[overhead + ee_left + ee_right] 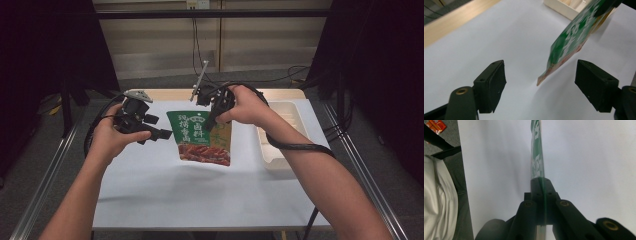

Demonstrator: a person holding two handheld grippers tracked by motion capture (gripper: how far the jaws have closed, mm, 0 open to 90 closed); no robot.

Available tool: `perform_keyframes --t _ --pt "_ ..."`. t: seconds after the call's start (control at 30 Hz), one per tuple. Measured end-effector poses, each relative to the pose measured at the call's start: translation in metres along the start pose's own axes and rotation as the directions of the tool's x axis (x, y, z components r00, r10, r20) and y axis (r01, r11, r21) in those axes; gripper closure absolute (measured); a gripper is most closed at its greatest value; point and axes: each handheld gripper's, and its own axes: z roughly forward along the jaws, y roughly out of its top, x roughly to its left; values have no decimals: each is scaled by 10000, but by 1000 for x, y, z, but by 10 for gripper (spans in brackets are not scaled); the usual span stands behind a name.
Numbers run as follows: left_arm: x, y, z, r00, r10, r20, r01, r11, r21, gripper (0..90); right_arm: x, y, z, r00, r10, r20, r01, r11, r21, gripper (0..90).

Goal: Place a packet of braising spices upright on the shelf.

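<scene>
- Right gripper [209, 125]: jaws clamped tight on the upper edge of the green packet [202, 137], which hangs lifted over the white table [200, 190].
- Left gripper [162, 134]: jaws spread wide, holding nothing, just left of the packet.
- White tray [280, 150]: right of the packet, apart.

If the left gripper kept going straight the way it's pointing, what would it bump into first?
Probably the green sauce packet: its lower corner hangs just ahead of the left gripper, between its open fingers. Depth is unclear, so it might pass underneath and meet the white table.
</scene>
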Motion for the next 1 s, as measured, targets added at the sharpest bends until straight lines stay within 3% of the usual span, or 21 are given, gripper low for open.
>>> perform_keyframes --t 0.1,0.17,0.27,0.43,0.57,0.9,1.0 --pt "6 -11 9 9981 -590 181 581 9973 452 223 -2 -2 -3 10000 17 -6 -17 10000 15 900" --pt "6 -14 12 9971 -752 91 748 9965 360 200 -2 -3 -5 10000 90 -11 -90 10000 8 900" --pt "9 -23 17 9978 -642 -147 645 9976 243 166 -4 -6 -8 9999 166 38 -166 9999 -32 900" --pt "11 -38 21 9946 -789 -675 787 9969 -54 117 -7 -10 -14 9996 263 92 -264 9997 17 900" --pt "11 -48 25 9919 -762 -1015 769 9970 27 86 -8 -13 -19 9992 371 131 -372 9993 61 900" --pt "18 -76 38 9854 -1368 -1013 1373 9905 -25 32 -9 -19 -29 9983 417 400 -418 9991 31 900" --pt "21 -85 41 9866 -1360 -900 1366 9906 6 31 -11 -20 -32 9979 494 421 -498 9987 71 900"
